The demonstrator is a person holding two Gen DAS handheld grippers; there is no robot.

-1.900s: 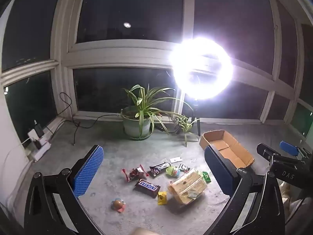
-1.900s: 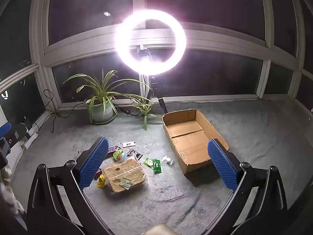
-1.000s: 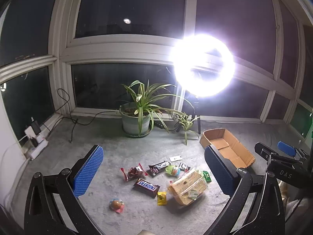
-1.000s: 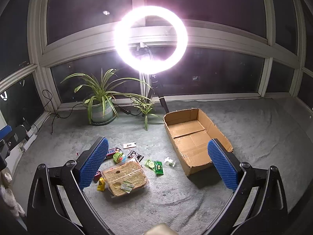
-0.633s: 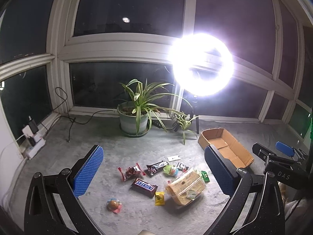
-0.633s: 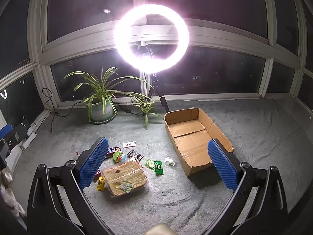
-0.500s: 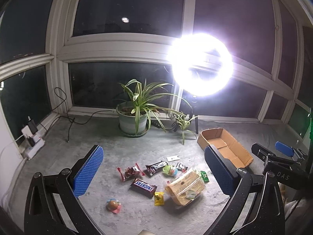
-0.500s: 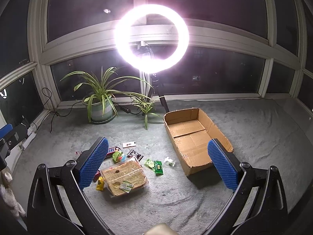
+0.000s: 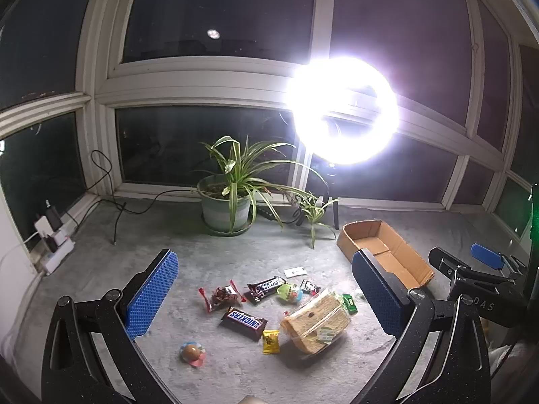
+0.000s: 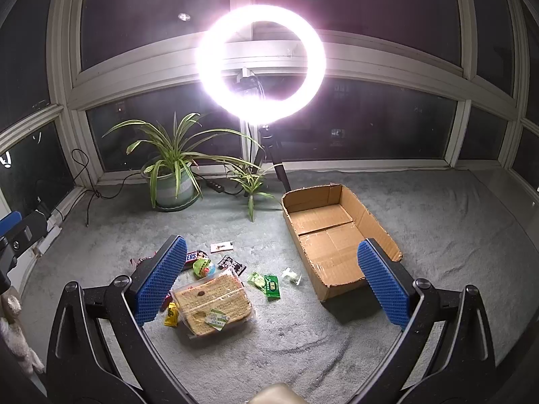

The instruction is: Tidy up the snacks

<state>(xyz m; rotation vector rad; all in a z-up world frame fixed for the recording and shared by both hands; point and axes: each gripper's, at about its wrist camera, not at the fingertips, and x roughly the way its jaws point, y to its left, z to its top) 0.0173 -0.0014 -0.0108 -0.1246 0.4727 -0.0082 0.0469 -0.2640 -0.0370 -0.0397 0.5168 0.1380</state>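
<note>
Both the left gripper [image 9: 264,298] and right gripper [image 10: 267,281] are held spread wide and empty above snacks [image 9: 244,318] scattered on the carpeted floor [image 10: 438,235] beside an empty cardboard box [image 10: 328,229]; thin, flat wrappers could be missed or slip when pinched.

A brown candy bar [image 9: 244,323] on the carpet reads "SNICKERS" in blue letters. The right tongs [image 9: 485,271], seen from the left wrist, carry the letters "DAS".
</note>
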